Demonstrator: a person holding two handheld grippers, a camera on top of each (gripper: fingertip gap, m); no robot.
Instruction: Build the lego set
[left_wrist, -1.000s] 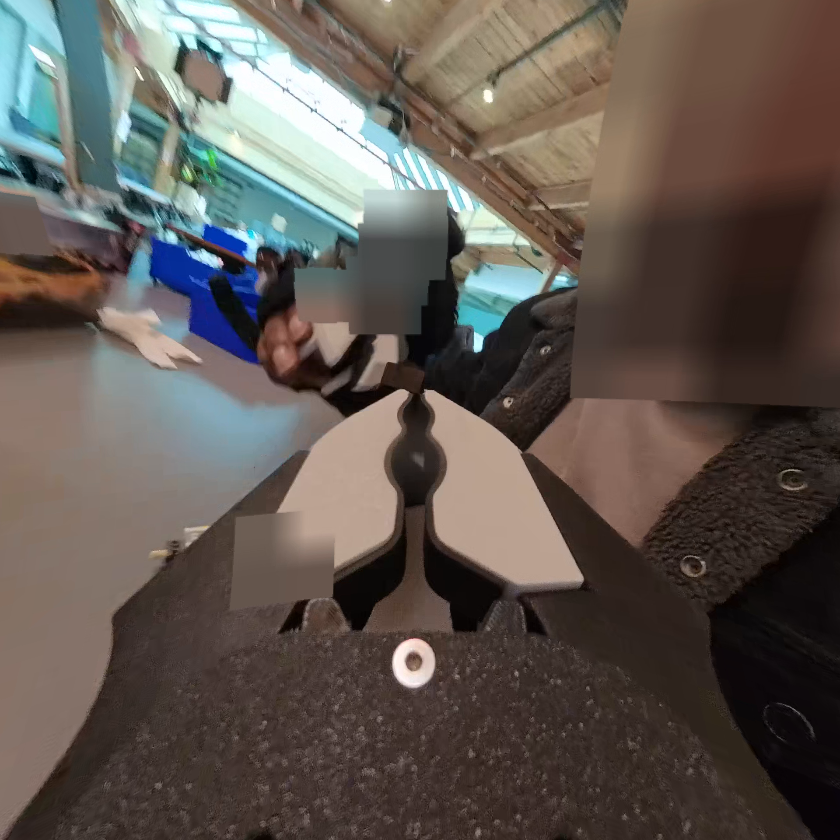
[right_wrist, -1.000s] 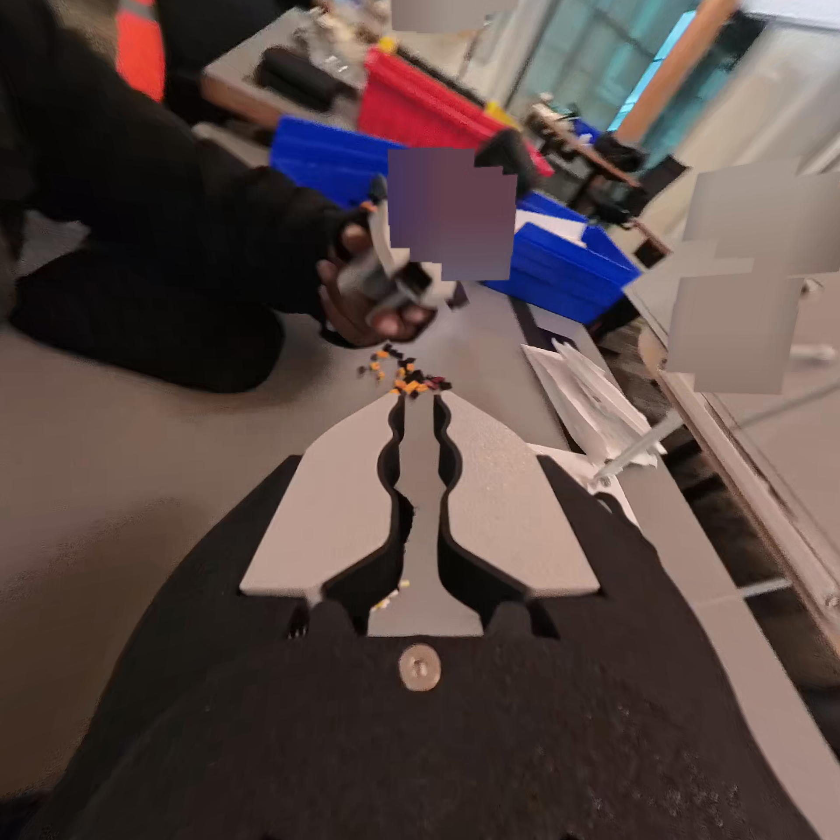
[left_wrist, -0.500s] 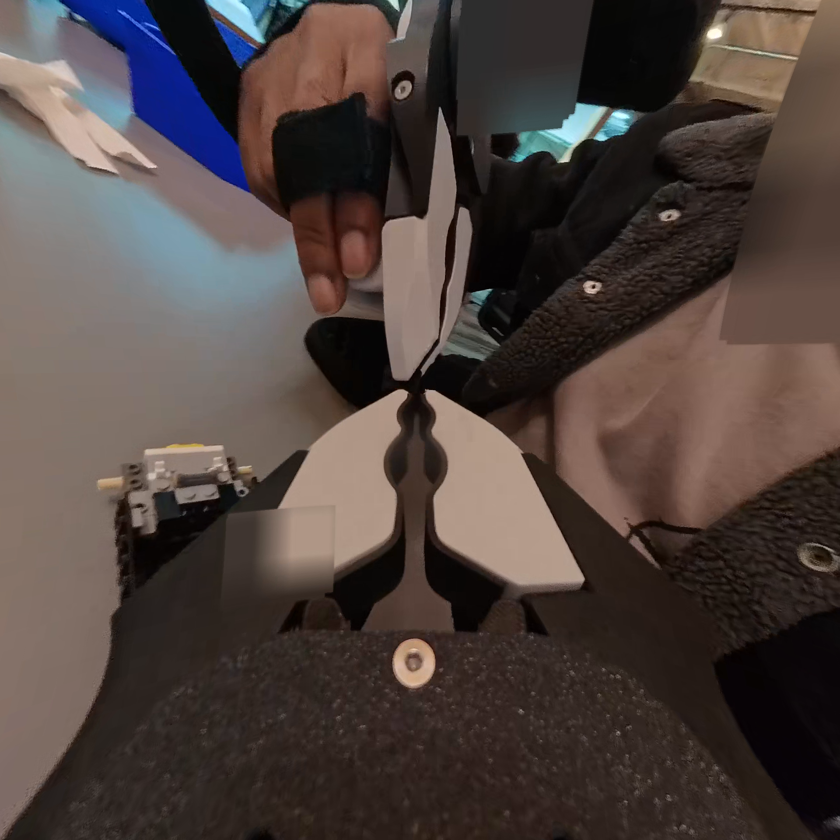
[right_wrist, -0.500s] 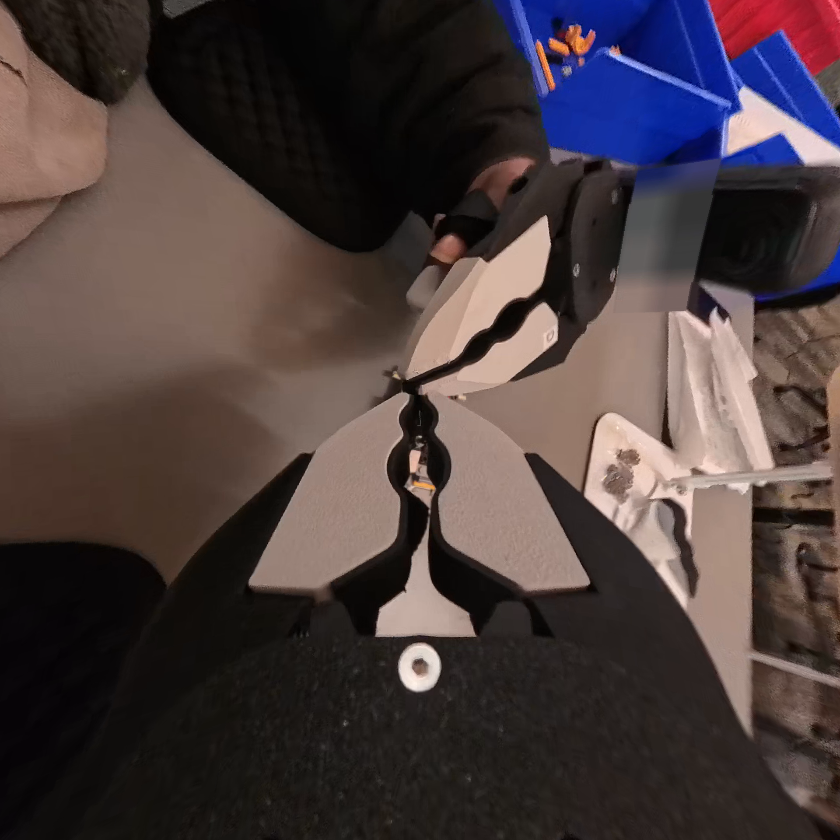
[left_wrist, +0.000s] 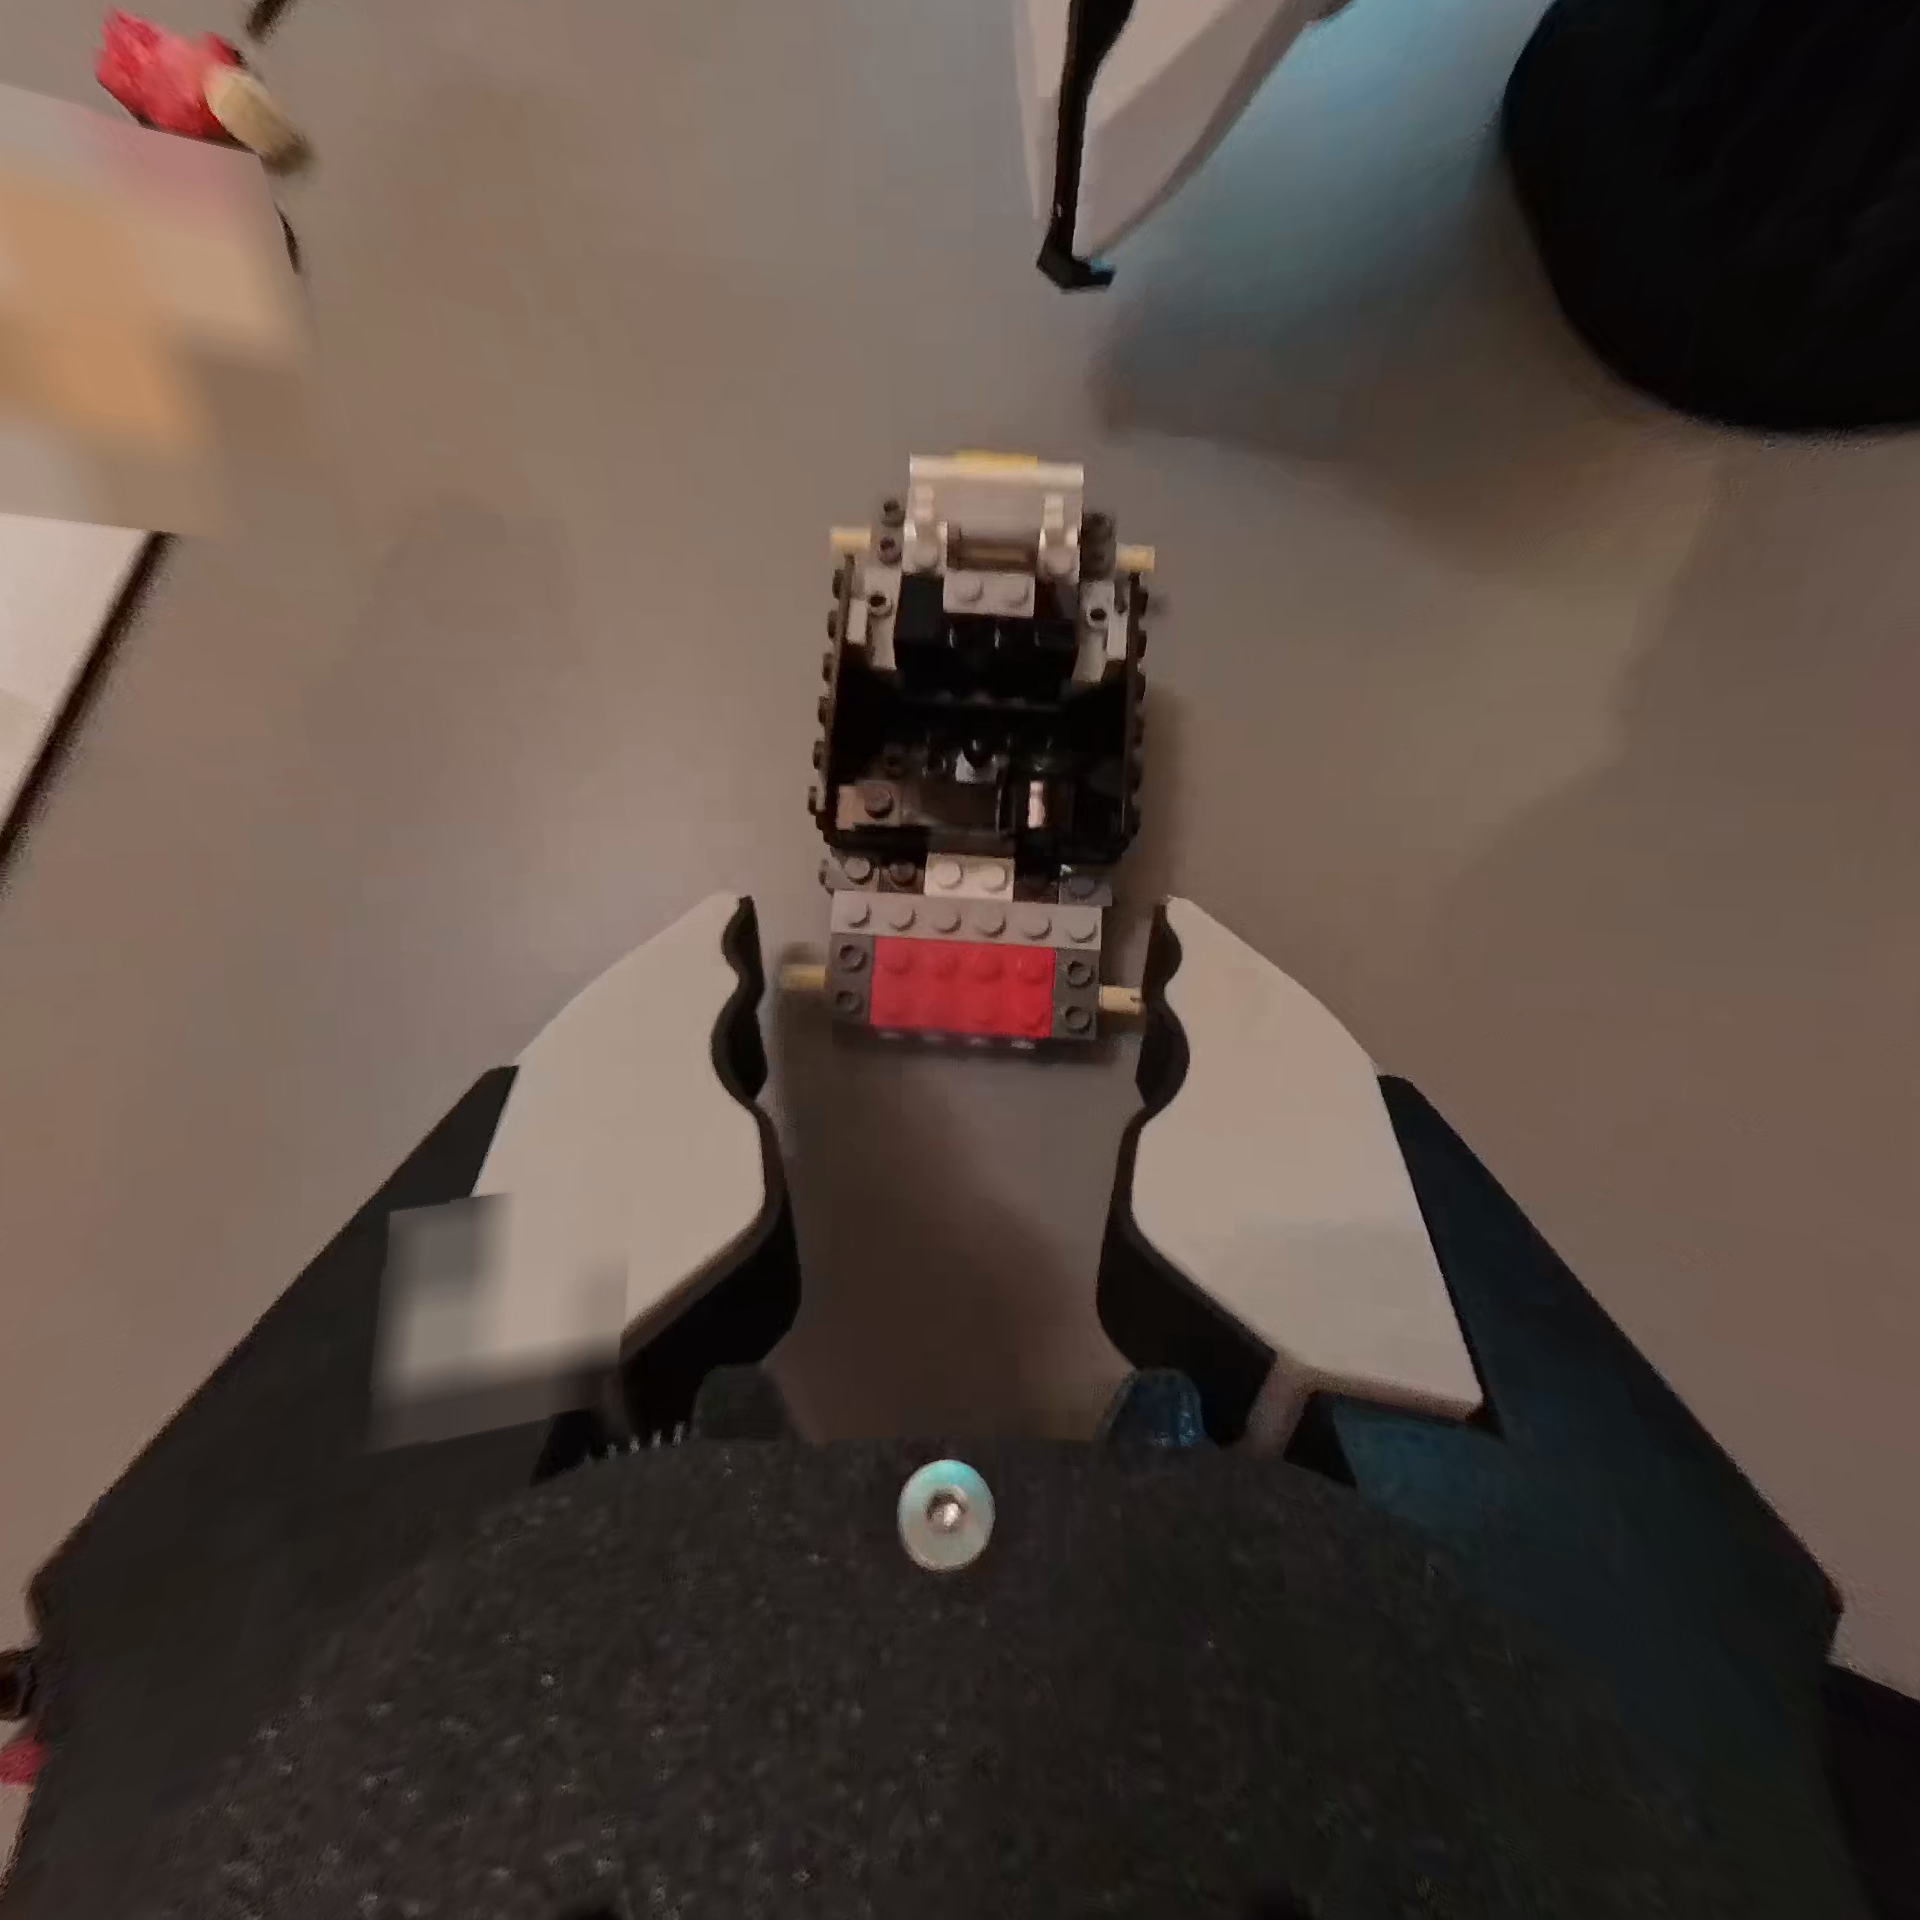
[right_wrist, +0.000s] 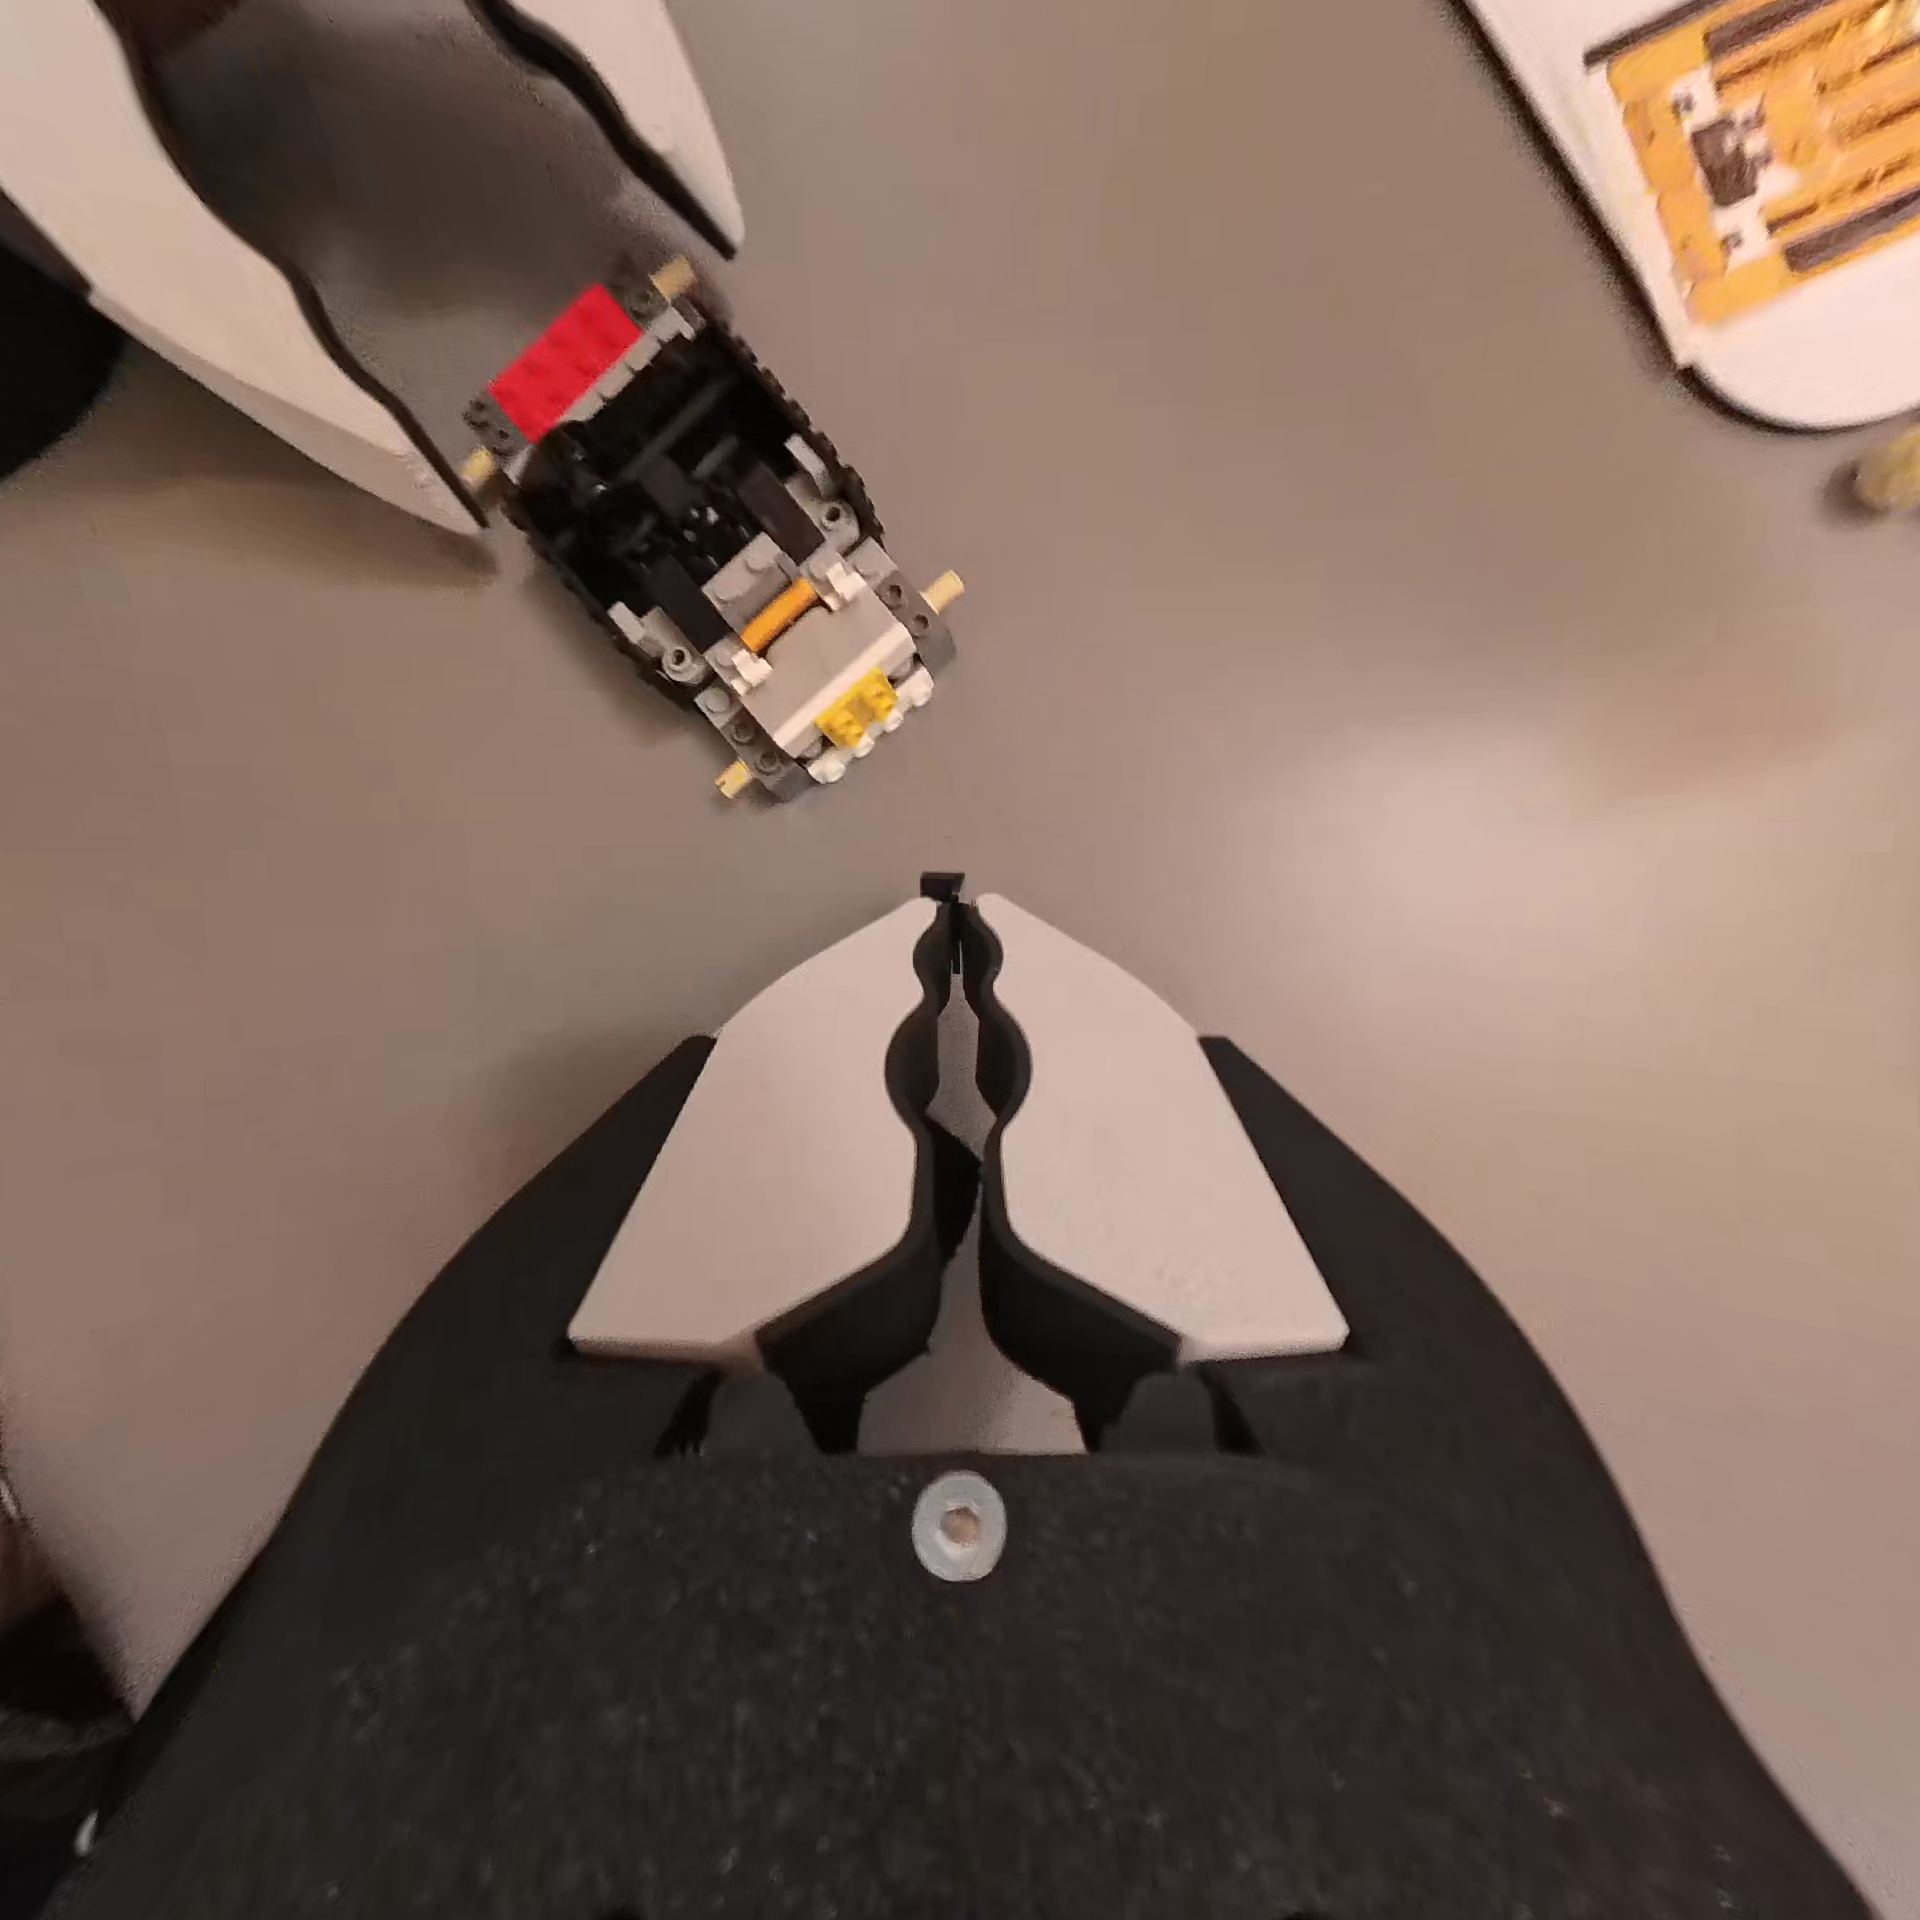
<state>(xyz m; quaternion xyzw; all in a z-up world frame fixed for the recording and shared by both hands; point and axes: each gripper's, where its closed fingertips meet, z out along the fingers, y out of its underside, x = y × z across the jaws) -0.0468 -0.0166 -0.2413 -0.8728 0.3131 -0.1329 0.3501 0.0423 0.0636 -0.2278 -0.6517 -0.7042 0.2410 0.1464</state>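
Note:
A partly built lego vehicle (left_wrist: 977, 748), black with grey and white parts and a red plate at one end, sits on the grey table. My left gripper (left_wrist: 953, 914) is open, and its fingers flank the red end without gripping it. In the right wrist view the vehicle (right_wrist: 707, 561) lies up and to the left, with the left gripper (right_wrist: 582, 358) around its red end. My right gripper (right_wrist: 951, 904) is shut on a small black piece (right_wrist: 943, 885), a short way from the vehicle's white and yellow end. The right gripper also shows at the top of the left wrist view (left_wrist: 1070, 249).
A white sheet with a yellow printed picture (right_wrist: 1766, 177) lies at the far right, with a small yellowish thing (right_wrist: 1886, 483) below it. In the left wrist view a white sheet edge (left_wrist: 52, 644) is at the left, a red thing (left_wrist: 156, 73) at the top left and a dark rounded shape (left_wrist: 1714, 208) at the top right. Some 12 cm of space lies between my two pairs of fingers.
Both grippers have swung down from meeting tip to tip in the air to over the table. The left gripper has opened around the vehicle's red end. The right stays shut on the small black piece.

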